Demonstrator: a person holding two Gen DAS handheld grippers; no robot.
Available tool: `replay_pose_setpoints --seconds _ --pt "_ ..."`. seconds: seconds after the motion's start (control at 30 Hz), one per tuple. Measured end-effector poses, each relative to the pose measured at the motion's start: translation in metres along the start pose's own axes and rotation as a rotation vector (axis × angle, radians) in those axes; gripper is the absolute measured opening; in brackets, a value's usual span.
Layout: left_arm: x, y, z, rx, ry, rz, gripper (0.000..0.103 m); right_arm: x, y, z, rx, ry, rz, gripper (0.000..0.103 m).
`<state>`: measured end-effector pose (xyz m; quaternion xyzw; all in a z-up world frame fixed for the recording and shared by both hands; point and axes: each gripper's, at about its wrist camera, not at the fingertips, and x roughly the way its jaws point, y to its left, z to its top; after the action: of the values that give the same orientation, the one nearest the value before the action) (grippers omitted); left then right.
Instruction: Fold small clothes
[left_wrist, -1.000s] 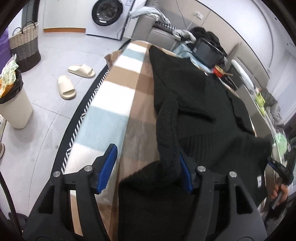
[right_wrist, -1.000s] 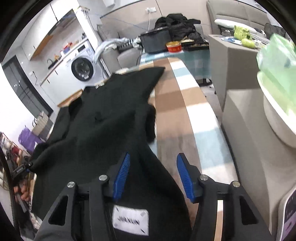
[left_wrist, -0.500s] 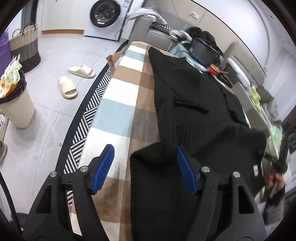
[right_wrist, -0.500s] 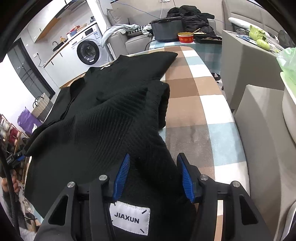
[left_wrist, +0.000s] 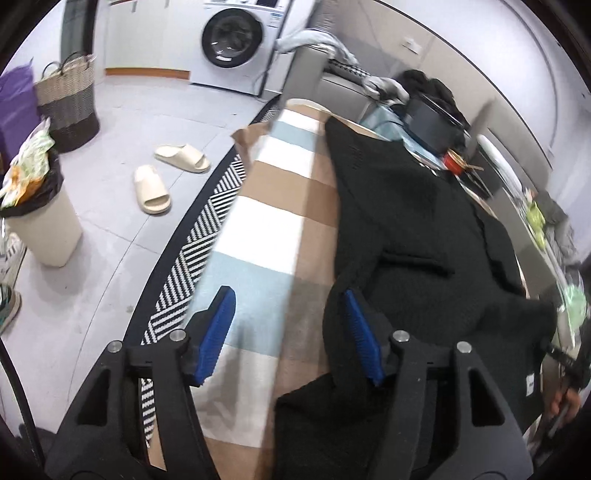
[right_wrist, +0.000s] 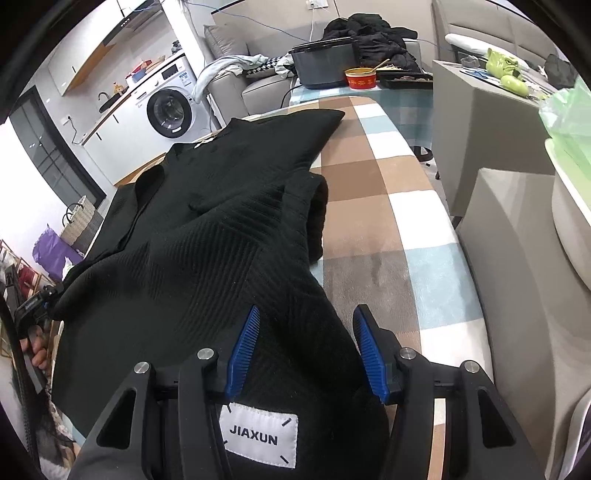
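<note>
A black knit sweater (left_wrist: 424, 229) lies spread on the checked ironing cover (left_wrist: 273, 206). One sleeve is folded across its body (right_wrist: 221, 229). My right gripper (right_wrist: 306, 350) is shut on the sweater's near edge, bunched between its blue pads, with the white JIAXUN label (right_wrist: 260, 439) just behind them. That corner hangs lifted off the cover (right_wrist: 369, 192). My left gripper (left_wrist: 290, 334) is closing. Only the checked cover shows between its pads, and the sweater's edge lies against the outside of its right finger (left_wrist: 364, 343).
On the floor to the left are a striped rug (left_wrist: 199, 236), two slippers (left_wrist: 162, 177), a full bin (left_wrist: 40, 229) and a woven basket (left_wrist: 70, 107). Grey furniture (right_wrist: 517, 258) flanks the board's right side. A black box and a red bowl (right_wrist: 362, 77) stand beyond its far end.
My left gripper has slid left off the sweater; the sleeve that lay between its fingers now sits beside the right finger. The right gripper keeps its hold, with more of the folded sweater in view.
</note>
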<state>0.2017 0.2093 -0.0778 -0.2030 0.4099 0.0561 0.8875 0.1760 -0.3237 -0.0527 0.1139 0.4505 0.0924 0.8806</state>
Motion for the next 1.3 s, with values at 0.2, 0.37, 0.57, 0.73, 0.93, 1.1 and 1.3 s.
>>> replay_pose_setpoints --seconds 0.2,0.37,0.57,0.73,0.93,1.1,1.3 --pt "-0.036 0.014 -0.013 -0.053 -0.057 -0.036 0.058 0.001 -0.002 -0.004 0.018 0.001 0.006 0.054" --pt "-0.071 0.022 -0.030 -0.045 -0.092 -0.099 0.065 0.004 0.002 -0.004 -0.003 0.009 0.018 0.054" --pt "-0.051 -0.005 -0.052 0.131 0.019 -0.099 0.067 0.011 0.002 -0.003 0.003 0.024 0.015 0.054" --pt "-0.027 -0.032 -0.062 0.286 0.064 -0.023 0.067 0.010 0.004 -0.002 -0.013 0.030 0.015 0.054" --pt "0.001 -0.042 -0.050 0.278 0.092 -0.035 0.048 0.013 0.005 0.000 -0.014 0.038 0.011 0.054" --pt "0.001 -0.039 -0.039 0.223 0.093 -0.134 0.010 0.016 0.012 0.004 -0.046 0.031 0.016 0.037" --pt "-0.032 -0.040 -0.035 0.212 0.037 -0.202 0.004 -0.012 0.036 -0.006 -0.193 -0.008 0.098 0.006"
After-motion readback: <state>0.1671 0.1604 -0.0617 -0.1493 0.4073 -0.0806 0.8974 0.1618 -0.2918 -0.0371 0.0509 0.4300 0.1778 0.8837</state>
